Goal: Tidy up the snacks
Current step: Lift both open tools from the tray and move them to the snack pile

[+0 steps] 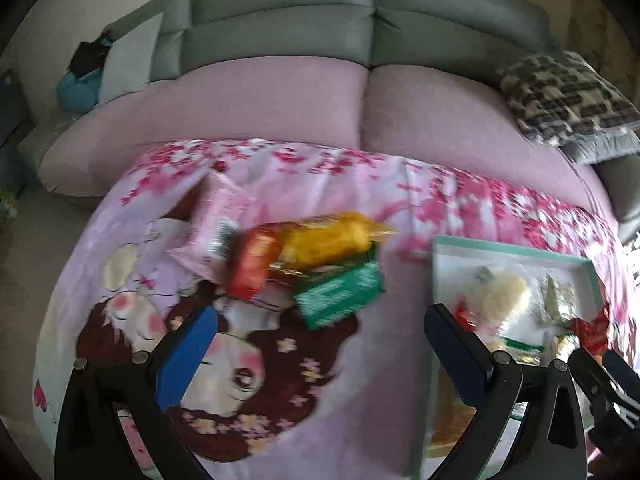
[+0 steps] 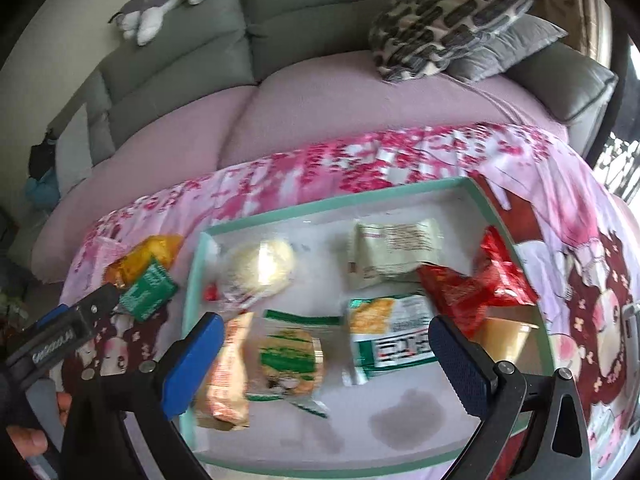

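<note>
A loose pile of snacks lies on the pink printed cloth: a pink packet (image 1: 218,228), an orange-red packet (image 1: 252,268), a yellow packet (image 1: 332,236) and a green packet (image 1: 340,294). My left gripper (image 1: 320,344) hovers open just short of this pile, nothing between its fingers. A mint-rimmed tray (image 2: 360,200) holds several snacks, among them a round pale bun (image 2: 260,268), a red packet (image 2: 480,284) and a green-and-white packet (image 2: 388,324). My right gripper (image 2: 324,356) is open above the tray's near half.
The cloth (image 1: 360,380) drapes a low table in front of a grey sofa with pink seat covers (image 1: 280,108). A patterned cushion (image 2: 444,16) and a plush toy (image 2: 168,4) lie on the sofa. The tray (image 1: 512,250) sits to the right of the pile.
</note>
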Tool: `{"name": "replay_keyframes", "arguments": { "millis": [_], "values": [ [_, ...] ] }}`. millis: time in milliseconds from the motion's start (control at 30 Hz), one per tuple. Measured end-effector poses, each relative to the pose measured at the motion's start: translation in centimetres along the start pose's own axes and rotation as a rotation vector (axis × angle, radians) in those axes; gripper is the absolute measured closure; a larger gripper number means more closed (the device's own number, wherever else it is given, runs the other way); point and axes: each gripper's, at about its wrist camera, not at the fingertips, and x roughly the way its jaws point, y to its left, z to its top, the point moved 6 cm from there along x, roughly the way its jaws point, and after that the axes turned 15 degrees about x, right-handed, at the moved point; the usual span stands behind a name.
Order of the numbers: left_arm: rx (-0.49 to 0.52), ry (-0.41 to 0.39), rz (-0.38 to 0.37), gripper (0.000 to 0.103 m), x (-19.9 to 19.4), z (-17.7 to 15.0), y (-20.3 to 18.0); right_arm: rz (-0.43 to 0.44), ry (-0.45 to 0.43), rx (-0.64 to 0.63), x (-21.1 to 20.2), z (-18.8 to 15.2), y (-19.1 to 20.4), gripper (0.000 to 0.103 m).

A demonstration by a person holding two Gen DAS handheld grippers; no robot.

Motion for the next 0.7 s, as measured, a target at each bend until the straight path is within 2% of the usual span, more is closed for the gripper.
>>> {"name": "replay_keyframes", "arguments": {
  "millis": [200, 433, 700],
  "values": [
    [-0.093, 0.023, 0.022, 0.0, 0.6, -1.0, 4.0, 0.05, 0.013, -0.067, 0.2, -1.3, 3.4, 0.0],
    [-0.189, 0.038, 0.118, 0.0, 0.5, -2.6, 9.3, 0.121, 0.044, -0.133, 0.7, -3.3, 7.4, 0.0],
    [-0.261, 0.067, 0.127, 0.0, 0.8, -4.6, 12.7, 0.17, 0.07, -0.174, 1.3, -4.9, 10.3, 0.0]
  ]
}}
